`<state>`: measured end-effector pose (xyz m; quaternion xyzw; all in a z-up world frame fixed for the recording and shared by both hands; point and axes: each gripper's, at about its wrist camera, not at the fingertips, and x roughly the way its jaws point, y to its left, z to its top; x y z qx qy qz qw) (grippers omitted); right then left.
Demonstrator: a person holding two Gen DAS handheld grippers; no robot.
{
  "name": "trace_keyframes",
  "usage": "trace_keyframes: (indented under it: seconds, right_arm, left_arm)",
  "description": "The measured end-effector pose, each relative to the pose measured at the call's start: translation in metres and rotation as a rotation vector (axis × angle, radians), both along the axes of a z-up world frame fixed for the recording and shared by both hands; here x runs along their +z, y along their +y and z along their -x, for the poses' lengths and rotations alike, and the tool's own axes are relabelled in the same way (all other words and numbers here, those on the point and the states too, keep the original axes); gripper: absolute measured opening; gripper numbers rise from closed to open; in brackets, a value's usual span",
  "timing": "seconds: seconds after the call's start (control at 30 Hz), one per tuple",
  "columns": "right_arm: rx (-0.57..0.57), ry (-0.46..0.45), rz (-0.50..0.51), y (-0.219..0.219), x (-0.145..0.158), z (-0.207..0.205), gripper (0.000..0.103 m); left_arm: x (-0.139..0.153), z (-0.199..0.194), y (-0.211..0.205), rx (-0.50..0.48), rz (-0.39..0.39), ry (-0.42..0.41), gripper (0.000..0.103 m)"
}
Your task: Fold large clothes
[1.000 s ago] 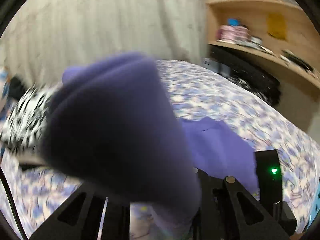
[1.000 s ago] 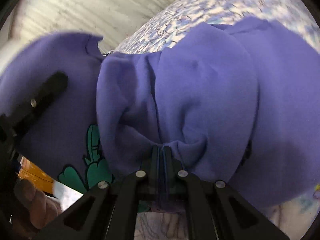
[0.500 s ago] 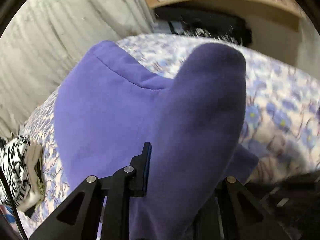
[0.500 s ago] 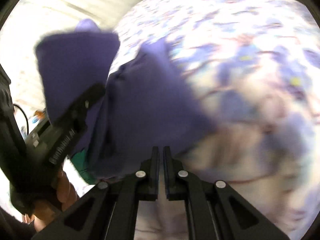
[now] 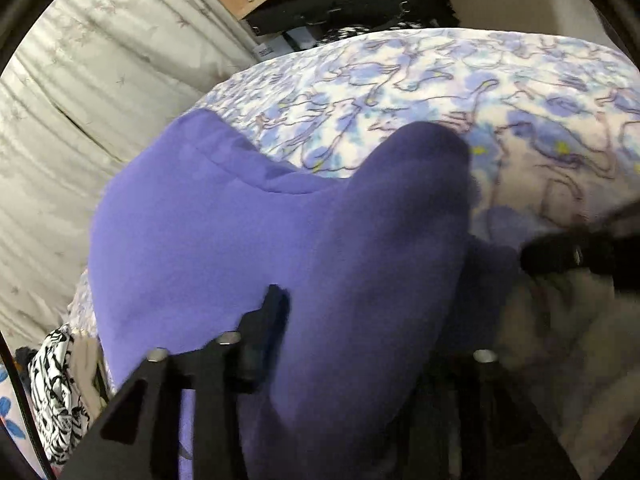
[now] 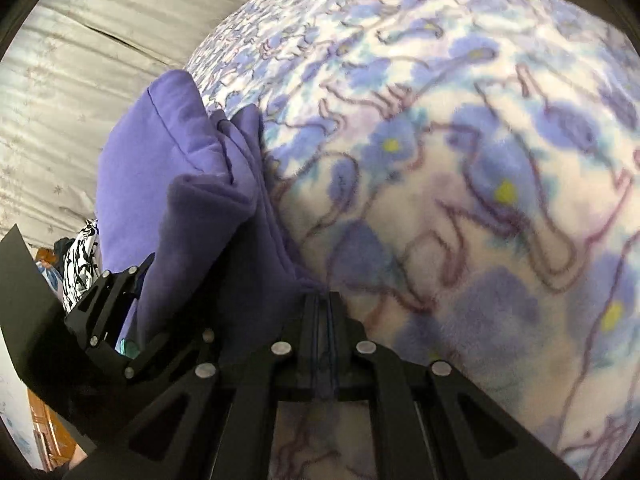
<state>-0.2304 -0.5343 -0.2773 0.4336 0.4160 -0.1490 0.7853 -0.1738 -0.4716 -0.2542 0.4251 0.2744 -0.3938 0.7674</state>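
Note:
A purple sweatshirt [image 5: 224, 240] lies bunched on the floral bedspread [image 5: 440, 80]. My left gripper [image 5: 340, 344] holds a thick fold of it that bulges over and hides the right finger; its left finger [image 5: 268, 320] shows. In the right wrist view the sweatshirt [image 6: 168, 168] lies to the left. My right gripper [image 6: 322, 312] has its jaws closed together on a thin purple edge of the sweatshirt, low over the bedspread [image 6: 480, 160]. The left gripper's body [image 6: 116, 320] shows at the left of that view.
A grey curtain [image 5: 80, 100] hangs behind the bed. A black-and-white patterned garment [image 5: 56, 380] lies at the left edge. A wooden shelf with a black case [image 5: 352, 4] stands beyond the bed's far side.
Both grippers have swung down toward the bedspread with the sweatshirt. The cloth that filled the right view has dropped to the left, baring the bedspread. The left view has tilted lower.

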Motion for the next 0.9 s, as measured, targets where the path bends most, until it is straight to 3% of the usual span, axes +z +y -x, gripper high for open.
trace_keyframes:
  seconds: [0.03,0.1,0.27,0.33,0.4,0.57,0.77,0.9]
  right_arm:
    - [0.002,-0.005,0.014,-0.003,0.008,-0.001,0.004]
    - [0.000,-0.011,0.034,-0.011,0.012,-0.003,0.004]
    - [0.032,-0.044,0.077,-0.019,0.051,-0.013,0.005]
    - [0.053,-0.067,0.093,-0.020,0.066,-0.020,0.024]
    - [0.072,-0.114,0.108,-0.019,0.084,-0.030,0.036]
    - [0.182,-0.149,0.123,-0.013,0.105,-0.056,0.038]
    - [0.282,-0.103,0.115,-0.006,0.098,-0.088,0.038]
    - [0.314,-0.047,0.109,-0.002,0.088,-0.101,0.038]
  left_arm:
    - [0.003,0.000,0.003,-0.023,-0.002,0.032,0.067]
    - [0.010,0.002,0.006,-0.054,0.004,0.068,0.076]
    - [0.033,0.004,0.017,-0.131,0.044,0.212,0.086]
    - [0.040,0.002,0.021,-0.137,0.047,0.258,0.086]
    - [0.050,-0.005,0.026,-0.132,0.063,0.326,0.086]
    - [0.084,-0.031,0.047,-0.055,0.150,0.479,0.086]
    - [0.119,-0.072,0.083,0.109,0.222,0.501,0.086]
    - [0.123,-0.105,0.094,0.221,0.232,0.498,0.086]
